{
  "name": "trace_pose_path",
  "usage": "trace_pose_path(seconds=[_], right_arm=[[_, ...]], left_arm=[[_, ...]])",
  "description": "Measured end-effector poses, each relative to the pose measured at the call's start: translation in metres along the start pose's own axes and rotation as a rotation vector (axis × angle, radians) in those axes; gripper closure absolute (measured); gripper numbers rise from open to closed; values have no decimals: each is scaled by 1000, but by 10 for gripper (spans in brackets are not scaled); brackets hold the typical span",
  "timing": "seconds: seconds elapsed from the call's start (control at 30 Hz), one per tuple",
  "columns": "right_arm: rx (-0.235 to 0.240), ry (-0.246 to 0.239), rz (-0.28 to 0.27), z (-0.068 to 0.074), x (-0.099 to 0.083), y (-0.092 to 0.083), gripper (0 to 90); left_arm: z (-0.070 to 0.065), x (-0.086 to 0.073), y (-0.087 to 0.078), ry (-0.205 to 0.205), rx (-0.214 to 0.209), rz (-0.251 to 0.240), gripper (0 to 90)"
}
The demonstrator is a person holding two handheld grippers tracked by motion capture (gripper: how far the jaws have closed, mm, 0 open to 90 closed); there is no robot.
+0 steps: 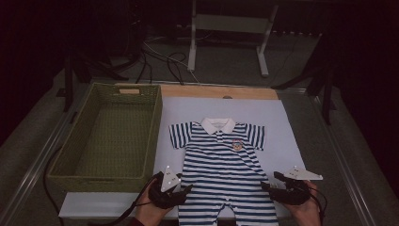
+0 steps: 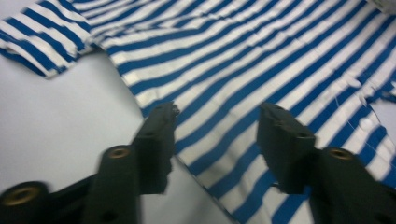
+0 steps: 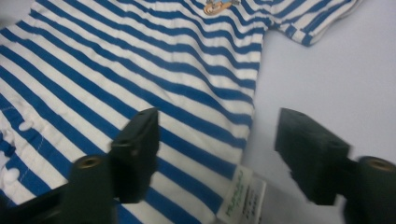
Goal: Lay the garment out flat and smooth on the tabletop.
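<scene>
Plainly, both the left gripper (image 1: 184, 190) and the right gripper (image 1: 269, 181) are standing with jaws apart over the side hems of the striped romper (image 1: 225, 172), holding nothing, so either could be pinching one layer only or snagging the care tag (image 3: 240, 196). Blue-and-white, white-collared, it is lying flat on the pale worktop (image 1: 282, 122), right of the wicker basket (image 1: 110, 136).

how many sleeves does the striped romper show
2: the romper lies flat; one sleeve points toward the basket, the other sleeve lies on the opposite side.
</scene>
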State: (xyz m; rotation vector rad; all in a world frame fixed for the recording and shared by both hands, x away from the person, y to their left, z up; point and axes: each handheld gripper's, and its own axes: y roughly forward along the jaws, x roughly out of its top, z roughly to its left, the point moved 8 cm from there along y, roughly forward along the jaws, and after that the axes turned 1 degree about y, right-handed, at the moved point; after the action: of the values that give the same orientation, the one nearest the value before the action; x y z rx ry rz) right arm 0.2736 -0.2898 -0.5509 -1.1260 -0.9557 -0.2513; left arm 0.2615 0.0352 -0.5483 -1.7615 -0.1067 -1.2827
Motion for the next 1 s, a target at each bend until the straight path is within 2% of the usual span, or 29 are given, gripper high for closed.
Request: trace_pose_path(seconds=[0.13,0.3,0.43,0.53,0.8,0.93,1.0], right_arm=[[15,-2,-30,3,4,1,154],[26,-11,-54,8,9,2,103],[48,-20,-69,11,12,4,88],[45,-25,-94,11,17,4,85],[42,-25,-136,12,26,6,84],[44,-31,-155,12,30,7,84],[46,-27,-161,13,32,8,84]], left_arm=[[2,4,2,-17,-1,-20,343],[8,9,4,-44,6,-41,288],[11,12,5,-70,4,-58,246],[11,15,6,-89,-13,-75,219],[11,23,10,-101,-1,-98,147],[11,28,13,-108,-20,-111,129],[12,30,14,-112,-14,-111,105]])
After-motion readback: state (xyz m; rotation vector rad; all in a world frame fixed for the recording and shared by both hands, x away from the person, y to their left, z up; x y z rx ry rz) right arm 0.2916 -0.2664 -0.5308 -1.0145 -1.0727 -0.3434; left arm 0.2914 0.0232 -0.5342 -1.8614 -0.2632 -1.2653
